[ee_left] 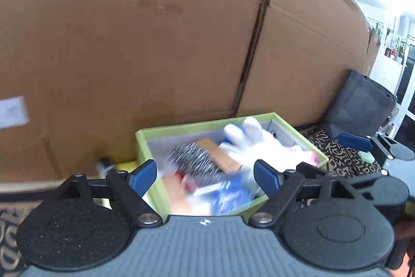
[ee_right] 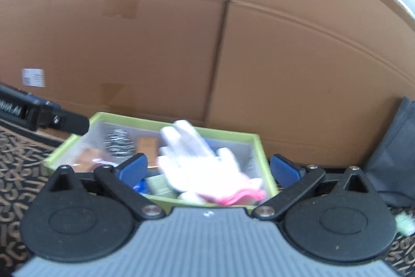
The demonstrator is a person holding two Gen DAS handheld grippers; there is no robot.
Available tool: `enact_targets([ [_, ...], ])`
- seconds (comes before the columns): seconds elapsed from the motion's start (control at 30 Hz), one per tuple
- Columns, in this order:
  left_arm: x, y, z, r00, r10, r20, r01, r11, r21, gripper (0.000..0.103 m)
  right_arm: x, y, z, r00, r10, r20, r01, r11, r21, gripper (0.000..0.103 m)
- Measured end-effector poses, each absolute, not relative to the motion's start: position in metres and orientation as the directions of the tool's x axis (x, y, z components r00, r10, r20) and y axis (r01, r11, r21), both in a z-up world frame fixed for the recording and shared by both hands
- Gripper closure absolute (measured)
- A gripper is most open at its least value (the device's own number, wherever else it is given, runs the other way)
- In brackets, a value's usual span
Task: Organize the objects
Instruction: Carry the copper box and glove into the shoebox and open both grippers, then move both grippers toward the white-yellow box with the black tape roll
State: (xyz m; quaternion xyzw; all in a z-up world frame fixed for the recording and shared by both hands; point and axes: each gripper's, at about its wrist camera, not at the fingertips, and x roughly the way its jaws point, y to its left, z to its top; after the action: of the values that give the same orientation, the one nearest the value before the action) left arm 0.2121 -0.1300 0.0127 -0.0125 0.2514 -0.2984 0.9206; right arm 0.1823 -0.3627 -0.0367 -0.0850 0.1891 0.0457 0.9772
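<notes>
Green box (ee_left: pixel 298 121): one, open-topped, lime-walled with a grey lining, standing on the patterned carpet (ee_right: pixel 18 162) against the cardboard; in the left wrist view it lies at 12 o'clock from the camera, just beyond the fingertips.
White glove (ee_right: pixel 192 155): one, with a pink cuff, lying on top of the contents towards the box's 3 o'clock side, fingers pointing to 11 o'clock in the right wrist view; blurred.
Hairbrush (ee_left: pixel 192 157): one dark bristled head, at 9 o'clock from the glove, inside the box.
Tan block (ee_right: pixel 146 147): one, between the brush and the glove.
Other contents: blue, red and clear-wrapped pieces at the near end of the box; too blurred to count or name.
Left hand-held gripper (ee_left: pixel 206 173): one; its two blue pads stand wide apart over the near rim of the box, nothing between them pressed.
Right hand-held gripper (ee_right: pixel 208 168): one; two blue pads spread fully, the glove seen in the gap but untouched by either pad.
Cardboard cartons (ee_left: pixel 129 43): two large brown ones side by side, filling 10 to 2 o'clock behind the box.
Dark fabric bag (ee_left: pixel 363 105): one, at 2 o'clock from the box.
Pale green scrap (ee_right: pixel 406 223): one, on the carpet at 4 o'clock in the right wrist view.
</notes>
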Motion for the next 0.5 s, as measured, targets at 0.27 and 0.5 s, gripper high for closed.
enact_targets([
  [0.27,0.170,-0.060,0.003,0.750,-0.435,-0.499,0.394,0.899,-0.192,0.016,0.152,-0.303,-0.024,0.903,0.206,-0.378,-0.271,0.954,-0.127,0.000],
  [0.5,0.148,-0.006,-0.004,0.776,-0.345,-0.527,0.282,0.939,-0.199,0.016,0.134,-0.232,-0.037,0.846,0.358,-0.394,-0.429,0.897,-0.104,0.000],
])
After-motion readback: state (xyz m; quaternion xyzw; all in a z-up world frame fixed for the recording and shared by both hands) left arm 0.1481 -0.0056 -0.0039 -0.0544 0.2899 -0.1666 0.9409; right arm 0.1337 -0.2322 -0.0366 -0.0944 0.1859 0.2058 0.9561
